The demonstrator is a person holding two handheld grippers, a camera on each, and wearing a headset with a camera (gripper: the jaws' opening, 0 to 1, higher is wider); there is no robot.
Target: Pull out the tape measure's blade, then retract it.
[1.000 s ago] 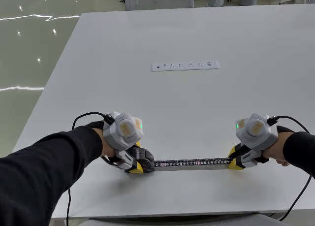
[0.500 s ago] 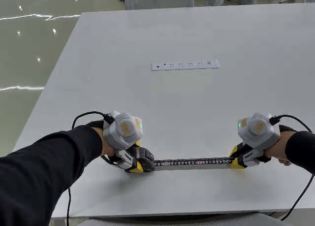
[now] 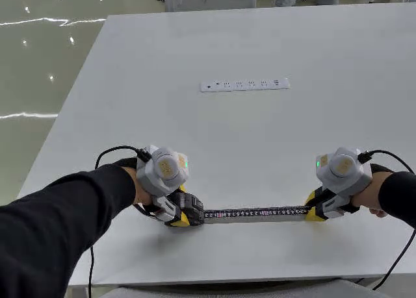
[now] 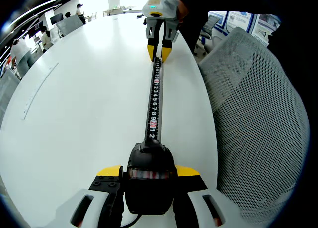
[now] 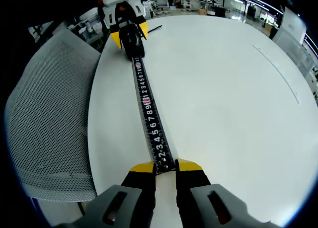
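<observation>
We log the left gripper (image 3: 182,215) clamped on the tape measure's case (image 4: 150,181) at the table's (image 3: 260,149) near edge. The right gripper (image 5: 164,167) pinches the tip of the blade (image 3: 257,213), which lies extended rightward. The head view adds a power strip (image 3: 245,86) farther off; the gripper views add a mesh chair (image 4: 253,114).

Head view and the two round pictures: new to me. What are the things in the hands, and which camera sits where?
No robot: a person holds two two-jaw tools. The head view comes from a headset camera looking down at the white table. Each round picture comes from a camera on one tool, looking along its jaws. The left tool is shut on the tape measure's black case; the right tool pinches the end of the blade, drawn out between them. A power strip lies farther back.
</observation>
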